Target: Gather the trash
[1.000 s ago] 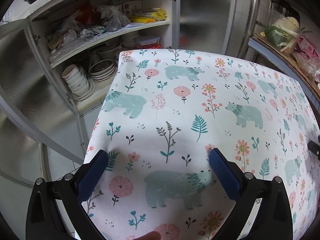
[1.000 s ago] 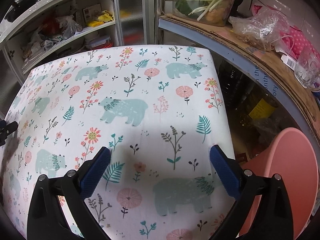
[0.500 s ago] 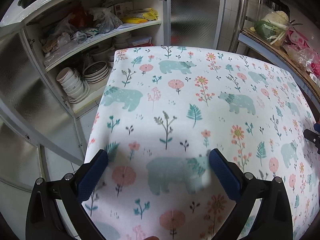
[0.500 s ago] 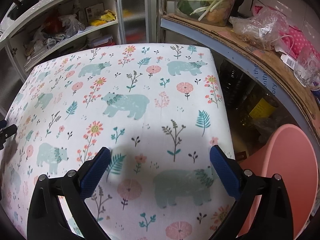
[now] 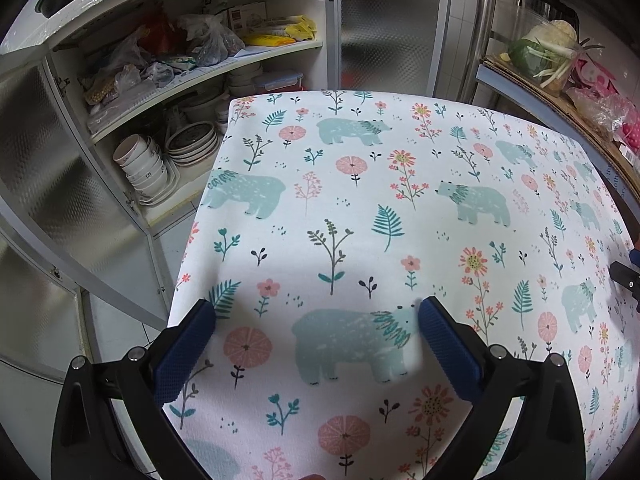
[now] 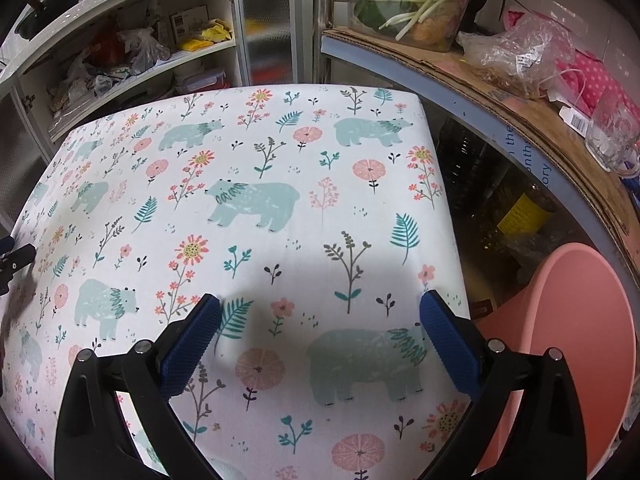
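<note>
Left wrist view showed my left hand-held gripper (image 5: 316, 320) wide open and empty above the bear-print bench (image 5: 360, 184); my right hand-held gripper (image 6: 320, 316) hovered likewise, ready to grasp. No trash lay ahead; a pink bin (image 6: 580, 340) stood to its right.

A small "5" is showing on one bowl in the tilted stack of white bowls (image 5: 145, 169) on the cabinet's lower shelf. On the blue edge of the cardboard sheet (image 6: 520, 152) covering the right-hand shelf, the fragments "the" and "ory" are showing; its other letters are staying unreadable.
</note>
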Tool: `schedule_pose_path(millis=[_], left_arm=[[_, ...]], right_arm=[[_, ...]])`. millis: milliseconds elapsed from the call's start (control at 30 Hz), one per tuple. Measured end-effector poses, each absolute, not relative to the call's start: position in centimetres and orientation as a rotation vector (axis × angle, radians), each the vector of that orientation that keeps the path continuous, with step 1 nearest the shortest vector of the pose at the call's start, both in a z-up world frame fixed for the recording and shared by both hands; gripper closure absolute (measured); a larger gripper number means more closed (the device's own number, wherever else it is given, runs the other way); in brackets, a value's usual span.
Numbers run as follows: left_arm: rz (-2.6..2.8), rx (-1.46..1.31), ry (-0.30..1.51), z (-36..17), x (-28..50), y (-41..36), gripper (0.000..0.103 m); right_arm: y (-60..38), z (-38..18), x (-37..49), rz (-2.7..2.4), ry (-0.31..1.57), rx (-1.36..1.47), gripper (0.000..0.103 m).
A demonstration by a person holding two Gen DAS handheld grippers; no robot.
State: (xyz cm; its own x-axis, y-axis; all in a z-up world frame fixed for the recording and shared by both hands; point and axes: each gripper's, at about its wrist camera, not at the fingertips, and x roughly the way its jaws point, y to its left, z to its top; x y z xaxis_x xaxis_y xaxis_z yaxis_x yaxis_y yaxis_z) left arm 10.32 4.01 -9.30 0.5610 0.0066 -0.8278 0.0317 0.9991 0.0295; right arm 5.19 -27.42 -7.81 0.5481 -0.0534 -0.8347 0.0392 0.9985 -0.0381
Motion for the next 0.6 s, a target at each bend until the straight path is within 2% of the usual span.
schedule_pose_path(millis=[600], left_arm=[[-0.014,0.043,0.976,-9.38,10.34,3.99,0.003]], right_arm=[[-27.28,-7.85,5.39,-0.055,0.991,-0.018,0.003]])
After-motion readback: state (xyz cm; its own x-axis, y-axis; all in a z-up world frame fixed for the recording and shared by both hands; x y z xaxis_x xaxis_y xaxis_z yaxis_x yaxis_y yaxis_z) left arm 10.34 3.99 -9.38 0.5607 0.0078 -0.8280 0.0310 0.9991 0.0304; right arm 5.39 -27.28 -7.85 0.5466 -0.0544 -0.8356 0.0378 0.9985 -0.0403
